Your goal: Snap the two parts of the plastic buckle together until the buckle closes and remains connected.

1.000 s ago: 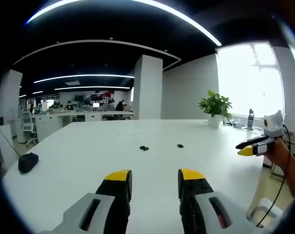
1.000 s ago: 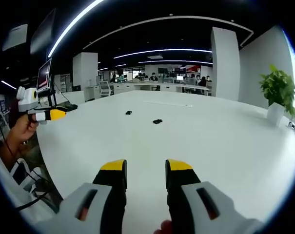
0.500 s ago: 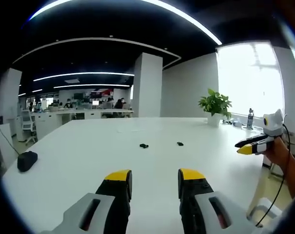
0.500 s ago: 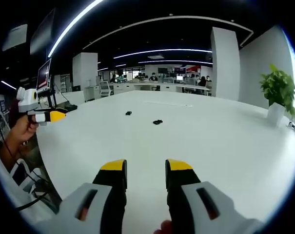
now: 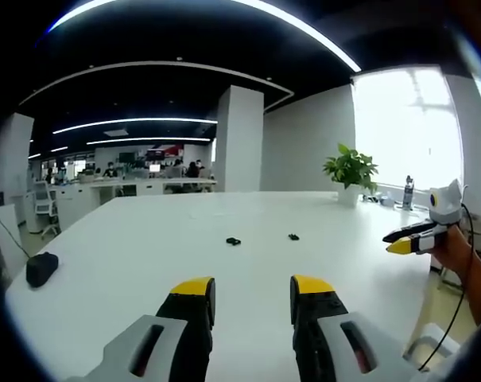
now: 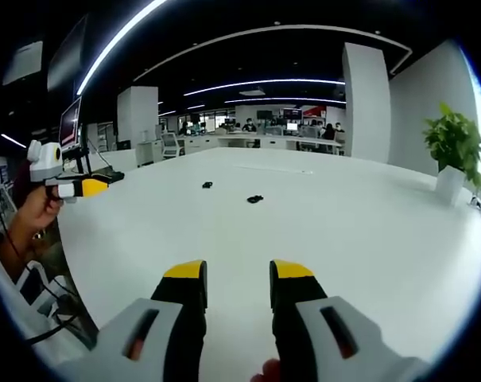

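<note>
**Approach not begun: buckle halves lie apart**

We hold both tongs back at the near edge of the white surface. Left tongs and right tongs each stand with jaws parted, holding nothing. Left half and right half lie apart, mid-surface, well ahead of us. Next, we judge, each tongs must reach and take one half. The halves show too small to tell male from female.

left tool jaws parted, right tool likewise
</note>
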`<state>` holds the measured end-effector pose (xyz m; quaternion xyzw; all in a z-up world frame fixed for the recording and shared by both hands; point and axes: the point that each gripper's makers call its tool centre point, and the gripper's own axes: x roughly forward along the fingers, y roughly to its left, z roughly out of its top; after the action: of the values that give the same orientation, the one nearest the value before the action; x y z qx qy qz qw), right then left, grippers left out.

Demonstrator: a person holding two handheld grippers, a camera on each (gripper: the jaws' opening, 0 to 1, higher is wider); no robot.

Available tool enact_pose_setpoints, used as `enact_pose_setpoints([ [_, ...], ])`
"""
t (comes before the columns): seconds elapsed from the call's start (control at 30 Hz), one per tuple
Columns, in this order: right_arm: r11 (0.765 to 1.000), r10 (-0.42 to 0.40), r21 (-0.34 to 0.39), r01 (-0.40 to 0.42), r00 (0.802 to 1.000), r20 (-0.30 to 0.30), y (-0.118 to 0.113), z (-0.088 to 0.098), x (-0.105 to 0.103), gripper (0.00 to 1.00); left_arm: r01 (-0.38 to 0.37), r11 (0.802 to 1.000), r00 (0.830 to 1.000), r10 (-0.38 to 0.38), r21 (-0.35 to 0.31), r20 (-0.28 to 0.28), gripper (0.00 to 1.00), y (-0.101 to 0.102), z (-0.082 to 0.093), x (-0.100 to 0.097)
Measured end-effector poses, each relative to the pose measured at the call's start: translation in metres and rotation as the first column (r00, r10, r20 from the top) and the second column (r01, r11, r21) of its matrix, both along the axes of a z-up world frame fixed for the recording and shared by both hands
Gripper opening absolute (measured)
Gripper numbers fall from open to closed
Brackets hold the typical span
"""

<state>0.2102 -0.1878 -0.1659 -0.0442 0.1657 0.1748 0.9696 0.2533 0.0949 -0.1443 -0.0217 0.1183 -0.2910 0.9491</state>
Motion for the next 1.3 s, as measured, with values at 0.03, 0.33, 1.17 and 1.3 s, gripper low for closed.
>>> enact_pose_setpoints([
  [0.03,1.000,0.001,-0.001,-0.001,1.000,-0.002,0.000,0.001,0.002,0.31,0.002,1.000,1.000,-0.002,0.001,-0.001,0.38,0.000,0.000,0.001],
  [0.33,1.000,0.001,-0.003,-0.001,1.000,-0.015,0.000,0.000,0.020,0.31,0.008,1.000,1.000,-0.008,-0.003,-0.017,0.37,-0.001,0.000,0.018],
  [1.17,0.998,0.057,0.005,-0.056,0.997,-0.049,0.015,-0.004,0.076,0.32,0.031,0.999,0.998,-0.030,0.021,-0.048,0.37,-0.006,-0.004,0.058],
  [1.3,0.999,0.052,-0.001,-0.052,0.998,-0.047,0.013,-0.002,0.081,0.32,0.035,0.999,0.998,-0.034,0.017,-0.055,0.37,-0.009,-0.004,0.062],
])
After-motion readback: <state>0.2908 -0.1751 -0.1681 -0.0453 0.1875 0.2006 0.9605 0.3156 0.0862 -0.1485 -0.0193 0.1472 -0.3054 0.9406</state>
